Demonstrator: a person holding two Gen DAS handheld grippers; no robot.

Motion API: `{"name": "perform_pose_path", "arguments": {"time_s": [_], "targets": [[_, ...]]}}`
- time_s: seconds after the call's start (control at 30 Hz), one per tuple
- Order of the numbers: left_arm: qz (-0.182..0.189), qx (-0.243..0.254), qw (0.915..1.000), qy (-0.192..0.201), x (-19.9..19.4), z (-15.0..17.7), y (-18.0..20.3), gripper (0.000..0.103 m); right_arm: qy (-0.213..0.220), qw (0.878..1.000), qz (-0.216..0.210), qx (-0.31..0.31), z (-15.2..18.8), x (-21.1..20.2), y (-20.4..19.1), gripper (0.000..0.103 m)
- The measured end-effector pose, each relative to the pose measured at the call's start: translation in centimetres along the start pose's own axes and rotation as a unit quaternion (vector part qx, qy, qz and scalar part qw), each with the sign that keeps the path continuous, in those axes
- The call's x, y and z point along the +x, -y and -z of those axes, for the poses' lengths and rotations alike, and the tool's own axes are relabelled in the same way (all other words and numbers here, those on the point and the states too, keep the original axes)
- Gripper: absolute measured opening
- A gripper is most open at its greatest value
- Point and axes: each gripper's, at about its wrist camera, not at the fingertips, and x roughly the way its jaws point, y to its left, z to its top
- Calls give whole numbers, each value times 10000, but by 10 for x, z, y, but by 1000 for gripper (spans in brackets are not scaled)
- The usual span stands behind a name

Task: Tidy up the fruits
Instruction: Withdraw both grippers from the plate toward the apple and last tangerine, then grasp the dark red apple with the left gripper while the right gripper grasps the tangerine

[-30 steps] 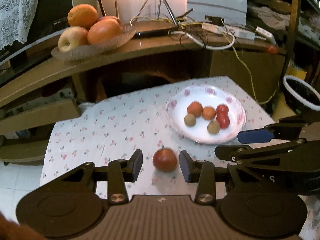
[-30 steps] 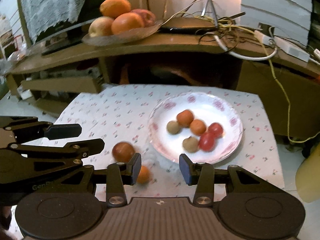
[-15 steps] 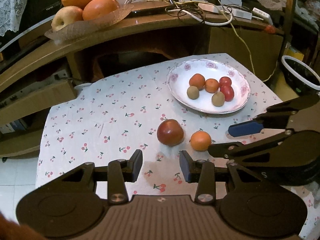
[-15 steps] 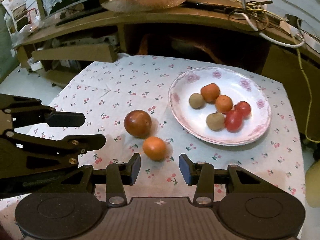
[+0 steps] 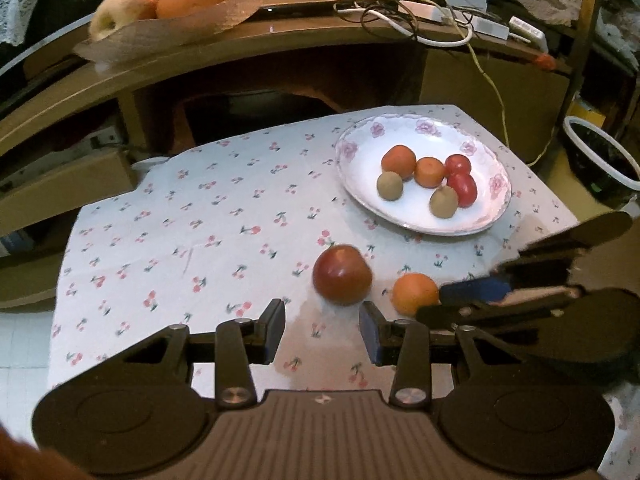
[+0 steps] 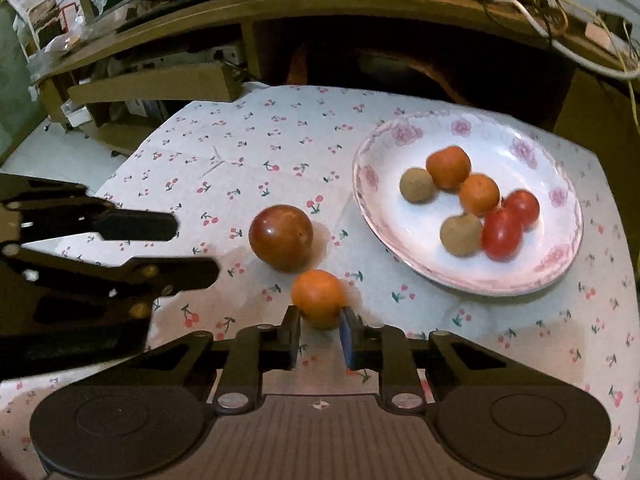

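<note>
Right tongs (image 6: 319, 334) pinch the orange (image 6: 318, 298) near its edge; it could squirt free. Left tongs (image 5: 322, 330) spread.

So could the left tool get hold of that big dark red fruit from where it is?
Probably yes. The left tool is open, and the dark red fruit lies just ahead of its gap on bare cloth. The small orange beside it sits apart, between the right tool's fingers.
</note>
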Motion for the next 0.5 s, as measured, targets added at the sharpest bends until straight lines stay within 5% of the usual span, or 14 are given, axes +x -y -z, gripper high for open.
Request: {"name": "perform_pose_path", "arguments": {"time_s": [0.23,0.5], "targets": [[36,-55,10000,-43,32,-11,6,48,-43,9998,-16,185,8,-13,14,12],[280,-61,9996,5,50,-18,12,51,-26,9998,-33,186,4,-17,22,25]]}}
